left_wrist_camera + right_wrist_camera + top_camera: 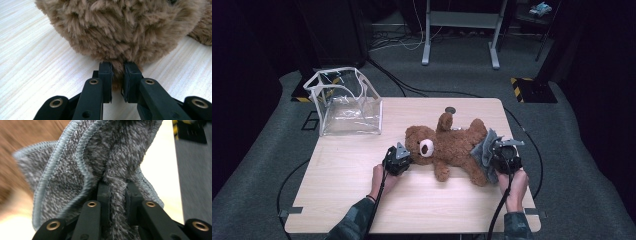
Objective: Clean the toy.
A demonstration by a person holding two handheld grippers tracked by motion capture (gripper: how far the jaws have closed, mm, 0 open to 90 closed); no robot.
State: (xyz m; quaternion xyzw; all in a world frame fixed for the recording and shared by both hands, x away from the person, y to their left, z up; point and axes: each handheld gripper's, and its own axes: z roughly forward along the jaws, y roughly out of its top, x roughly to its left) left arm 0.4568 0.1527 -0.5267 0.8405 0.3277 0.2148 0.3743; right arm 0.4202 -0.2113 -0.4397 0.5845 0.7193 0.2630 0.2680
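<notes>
A brown teddy bear [451, 145] lies on its back in the middle of the wooden table [342, 170], head toward the left. My left gripper [404, 157] sits at the bear's head, and its jaws are shut on a tuft of the brown fur [117, 72]. My right gripper [498, 152] is at the bear's right side, shut on a grey cloth [484, 149]. In the right gripper view the bunched grey cloth [100, 162] rises from between the jaws, with the blurred brown bear [15, 147] behind it at the left.
A clear plastic bag with white trim [344, 102] stands open at the table's back left. A small dark round object [450, 110] lies near the back edge. Cables [412, 90] run over the grey carpet behind the table. Metal frame legs [460, 30] stand farther back.
</notes>
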